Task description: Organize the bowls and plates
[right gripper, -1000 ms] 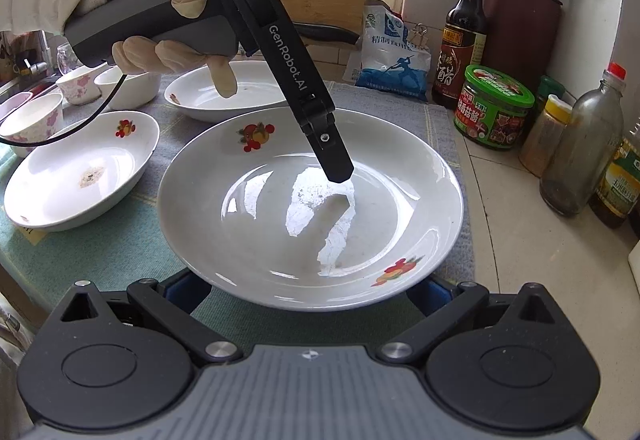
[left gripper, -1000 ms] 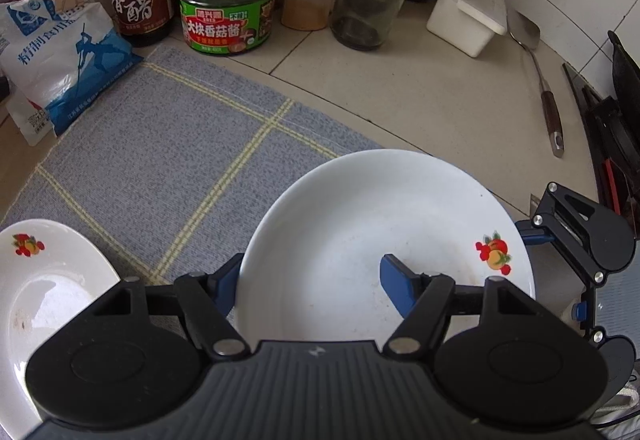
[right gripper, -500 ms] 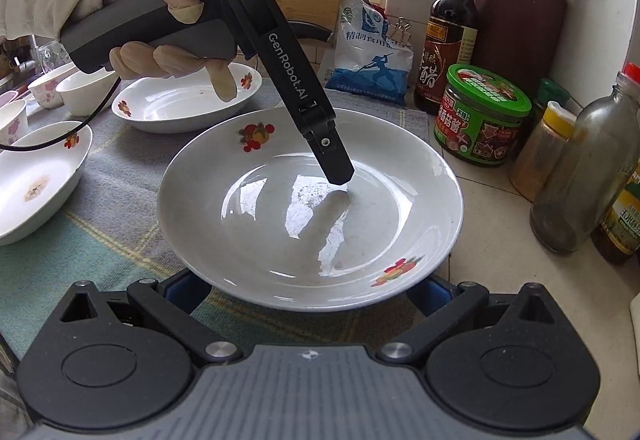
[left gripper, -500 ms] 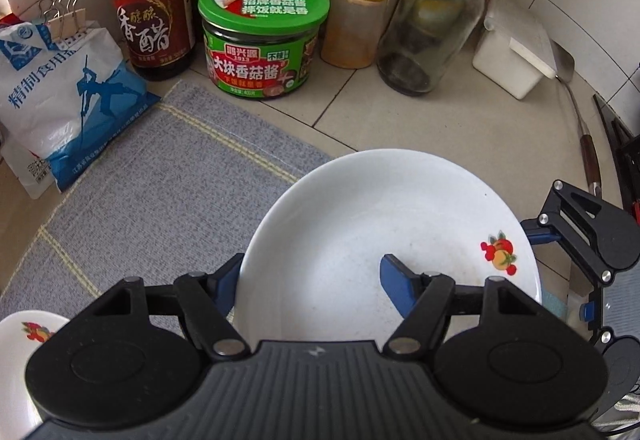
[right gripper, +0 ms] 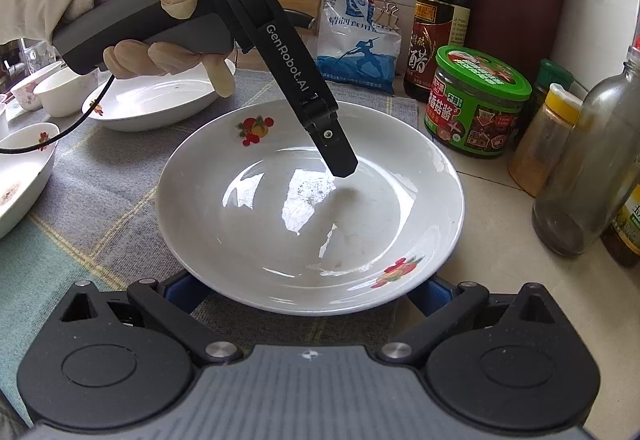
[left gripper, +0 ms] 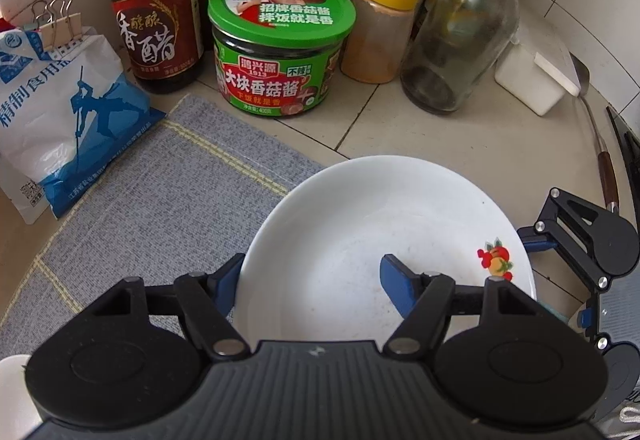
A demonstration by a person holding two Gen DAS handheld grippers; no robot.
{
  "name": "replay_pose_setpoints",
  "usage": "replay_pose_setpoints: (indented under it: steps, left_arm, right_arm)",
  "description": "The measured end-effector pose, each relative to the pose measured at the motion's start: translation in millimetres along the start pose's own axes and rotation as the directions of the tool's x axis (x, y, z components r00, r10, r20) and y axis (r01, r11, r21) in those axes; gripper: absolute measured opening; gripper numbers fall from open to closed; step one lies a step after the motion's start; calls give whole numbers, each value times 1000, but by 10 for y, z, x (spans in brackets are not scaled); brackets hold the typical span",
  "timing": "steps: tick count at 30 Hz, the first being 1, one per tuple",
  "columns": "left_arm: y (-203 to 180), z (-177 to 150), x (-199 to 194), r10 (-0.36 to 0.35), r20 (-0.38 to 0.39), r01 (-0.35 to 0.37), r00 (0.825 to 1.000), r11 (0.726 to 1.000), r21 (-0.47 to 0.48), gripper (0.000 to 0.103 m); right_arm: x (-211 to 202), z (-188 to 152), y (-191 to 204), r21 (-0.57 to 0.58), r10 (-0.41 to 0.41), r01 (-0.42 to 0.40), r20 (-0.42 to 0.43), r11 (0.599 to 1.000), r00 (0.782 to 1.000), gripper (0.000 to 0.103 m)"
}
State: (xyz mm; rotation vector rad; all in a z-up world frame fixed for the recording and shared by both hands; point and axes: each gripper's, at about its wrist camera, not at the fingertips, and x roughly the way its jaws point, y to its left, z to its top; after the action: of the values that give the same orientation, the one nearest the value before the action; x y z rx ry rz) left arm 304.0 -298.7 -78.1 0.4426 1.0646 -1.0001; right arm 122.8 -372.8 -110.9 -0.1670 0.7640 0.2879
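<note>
A white deep plate (left gripper: 372, 240) with red fruit prints hangs between both grippers, over the edge of the grey checked mat (left gripper: 140, 191). My left gripper (left gripper: 308, 280) is shut on its rim, one blue finger inside the plate, one under it. In the right wrist view the same plate (right gripper: 280, 224) fills the middle, and the left gripper's finger (right gripper: 336, 155) rests in it. My right gripper (right gripper: 308, 292) straddles the near rim with its blue fingers wide apart, mostly hidden under the plate. A second deep plate (right gripper: 156, 99) sits behind, another plate (right gripper: 20, 171) at the left.
Close behind the plate stand a vinegar bottle (left gripper: 152, 7), a green-lidded sauce jar (left gripper: 280, 43), a spice jar (left gripper: 380, 27), a glass bottle (left gripper: 460, 35) and a salt bag (left gripper: 60, 111). A white box (left gripper: 536, 79) and a spatula (left gripper: 600, 143) lie right. Small bowls (right gripper: 52, 91) sit far left.
The plate, held by both grippers, has moved to the right and toward the jars and bottles at the back, from over the mat to its right edge. The other plates have slid away left.
</note>
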Motion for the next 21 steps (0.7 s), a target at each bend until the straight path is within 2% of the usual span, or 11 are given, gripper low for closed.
replay_pose_setpoints:
  steps: [6, 9, 12, 19, 21]
  left_arm:
    - [-3, -20, -6, -3, 16, 3, 1000, 1000, -4, 72]
    - [-19, -55, -35, 12, 33, -12, 999, 1000, -6, 78]
    - [-30, -103, -122, 34, 60, -33, 998, 999, -13, 80]
    - [-126, -301, -612, 93, 142, -89, 986, 995, -34, 84]
    - [-178, -395, -786, 115, 180, -109, 977, 993, -40, 89]
  right_arm:
    - [3, 3, 10, 12, -6, 6, 2, 1000, 1000, 103]
    - [-11, -1, 20, 13, -13, 13, 1, 1000, 1000, 103]
    - [-66, -12, 39, 18, -16, 16, 2, 1000, 1000, 103]
    - [-307, -57, 184, 41, -55, 55, 9, 998, 998, 103]
    - [-385, -66, 250, 50, -69, 67, 22, 996, 997, 103]
